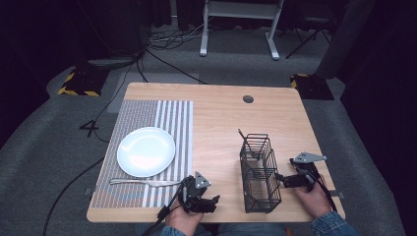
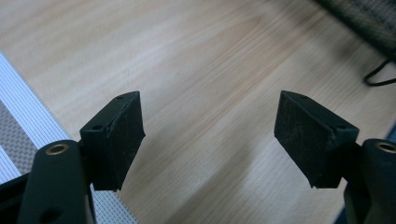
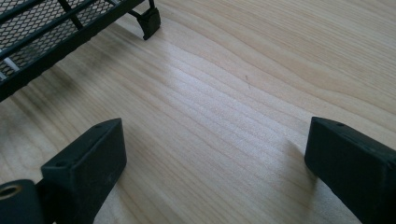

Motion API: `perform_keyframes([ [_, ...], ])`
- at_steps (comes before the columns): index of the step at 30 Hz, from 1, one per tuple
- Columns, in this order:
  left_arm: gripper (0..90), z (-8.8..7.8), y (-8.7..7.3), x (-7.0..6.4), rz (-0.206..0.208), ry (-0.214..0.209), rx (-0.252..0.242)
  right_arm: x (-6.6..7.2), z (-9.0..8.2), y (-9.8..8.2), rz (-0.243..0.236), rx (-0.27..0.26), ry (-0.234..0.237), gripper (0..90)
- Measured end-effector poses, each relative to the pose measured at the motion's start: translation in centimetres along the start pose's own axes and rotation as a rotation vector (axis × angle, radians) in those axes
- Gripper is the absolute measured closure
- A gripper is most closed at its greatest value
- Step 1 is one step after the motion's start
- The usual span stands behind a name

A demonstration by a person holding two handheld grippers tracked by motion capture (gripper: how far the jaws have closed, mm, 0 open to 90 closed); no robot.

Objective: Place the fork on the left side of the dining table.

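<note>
Your left gripper (image 1: 209,201) sits low over the near edge of the light wooden table (image 1: 221,118), just right of the grey-and-white striped woven placemat (image 1: 147,152), and its two black jaws stand wide apart with nothing between them; in the left gripper view (image 2: 208,135) you see bare wood between the pads and a strip of the placemat at the lower left. Your right gripper (image 1: 285,180) rests near the table's right edge, just beside the tall black wire-mesh cutlery basket (image 1: 259,173), jaws also spread and empty; the right gripper view (image 3: 215,163) shows bare wood between them, with the basket's lower rail and one foot at the upper left. A dark-handled utensil (image 1: 244,139) leans inside the basket's far end. On the placemat lie a round white plate (image 1: 146,151) and, just in front of it, a silver table knife (image 1: 145,182) lying crosswise.
</note>
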State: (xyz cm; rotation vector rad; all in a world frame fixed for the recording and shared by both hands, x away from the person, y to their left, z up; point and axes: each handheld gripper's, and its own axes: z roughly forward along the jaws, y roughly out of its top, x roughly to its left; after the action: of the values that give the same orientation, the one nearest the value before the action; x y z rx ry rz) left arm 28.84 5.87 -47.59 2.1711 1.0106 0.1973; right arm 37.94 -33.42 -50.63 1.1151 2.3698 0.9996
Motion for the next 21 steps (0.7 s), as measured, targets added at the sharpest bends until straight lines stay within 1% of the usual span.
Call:
perform_keyframes([
  [2,26.2,-0.8,0.6,0.4,-0.003,-0.007,-0.023,0.0,0.0,0.0,0.0,0.0,0.0,5.6],
  [3,27.9,-1.1,0.9,0.5,-0.008,-0.005,-0.03,0.0,0.0,0.0,0.0,0.0,0.0,5.7],
  [4,28.0,-1.6,1.4,0.9,-0.006,0.003,-0.035,0.0,0.0,0.0,0.0,0.0,0.0,5.7],
  [6,28.7,-2.4,2.1,1.4,-0.004,0.004,-0.05,0.0,0.0,0.0,0.001,-0.001,-0.001,5.9],
  [9,29.7,-3.7,3.3,2.3,-0.008,-0.012,-0.08,0.0,0.0,0.0,0.001,-0.001,-0.002,6.0],
  [11,30.2,-4.2,3.8,2.8,-0.009,-0.028,-0.095,0.0,0.0,0.0,0.001,-0.001,-0.002,6.1],
  [12,30.2,-4.4,4.2,3.1,-0.01,-0.044,-0.109,0.0,0.0,0.0,0.002,-0.001,-0.002,6.1],
  [13,30.3,-4.4,4.2,3.1,-0.01,-0.044,-0.109,0.0,0.0,0.0,0.002,-0.001,-0.002,6.1],
  [14,31.1,-4.8,5.0,3.7,-0.007,-0.082,-0.132,0.0,0.0,0.0,0.001,-0.001,-0.002,6.4],
  [15,31.9,-5.0,5.5,3.9,0.001,-0.095,-0.153,0.0,0.0,0.0,0.002,-0.002,-0.003,6.8],
  [16,33.1,-5.2,6.1,4.0,0.016,-0.093,-0.175,0.0,0.0,0.0,0.006,-0.003,-0.005,7.2],
  [17,33.5,-5.3,6.6,4.0,0.031,-0.086,-0.184,0.0,0.0,0.0,0.005,-0.004,-0.006,7.2],
  [19,33.7,-5.3,7.6,4.1,0.064,-0.073,-0.182,-0.1,0.0,0.0,0.006,-0.004,-0.005,7.3],
  [20,33.3,-5.1,8.3,4.2,0.07,-0.074,-0.182,0.0,0.0,0.0,0.006,-0.004,-0.005,7.3],
  [21,31.8,-5.0,8.8,4.3,0.066,-0.089,-0.182,0.0,0.0,0.0,0.006,-0.004,-0.005,7.3],
])
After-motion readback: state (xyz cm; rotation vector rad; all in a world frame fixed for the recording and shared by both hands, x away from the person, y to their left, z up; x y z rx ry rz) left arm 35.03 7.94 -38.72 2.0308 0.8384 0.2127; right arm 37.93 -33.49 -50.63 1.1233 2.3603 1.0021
